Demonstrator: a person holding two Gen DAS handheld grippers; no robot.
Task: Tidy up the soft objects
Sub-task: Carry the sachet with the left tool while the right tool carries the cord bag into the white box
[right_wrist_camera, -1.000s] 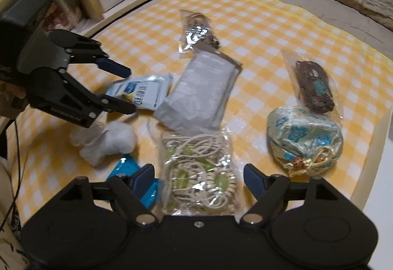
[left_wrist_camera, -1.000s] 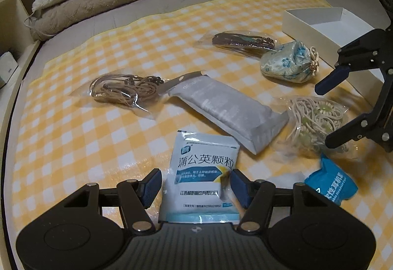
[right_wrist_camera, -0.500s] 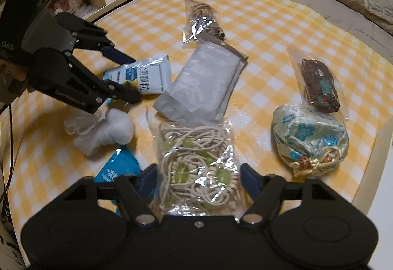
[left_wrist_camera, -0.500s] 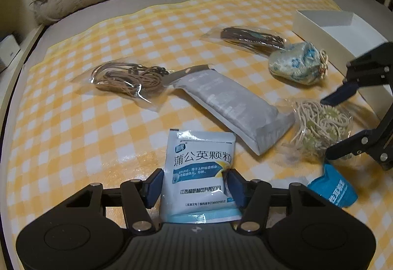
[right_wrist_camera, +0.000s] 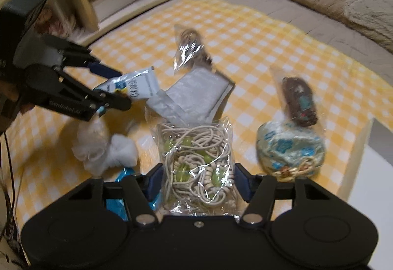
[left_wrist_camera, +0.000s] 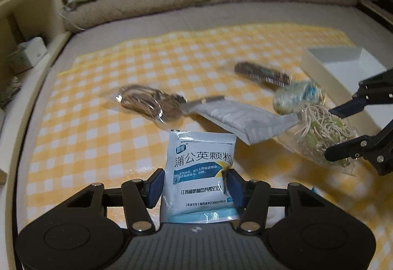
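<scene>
Fingers clamp two packets: your left gripper (left_wrist_camera: 195, 187) pinches the sachet (left_wrist_camera: 200, 169), your right gripper (right_wrist_camera: 197, 184), jaws closing, the cord bag (right_wrist_camera: 196, 159).
You've boxed nothing yet: white box (left_wrist_camera: 316, 66) bare, other items wait.

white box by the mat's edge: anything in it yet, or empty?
Empty as far as visible: the left wrist view shows only bare white floor and walls inside the white box; its near end is cut off by the right claw.

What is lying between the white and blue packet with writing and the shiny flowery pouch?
In the right wrist view, a flat grey foil bag lies between the packet and the pouch.
</scene>
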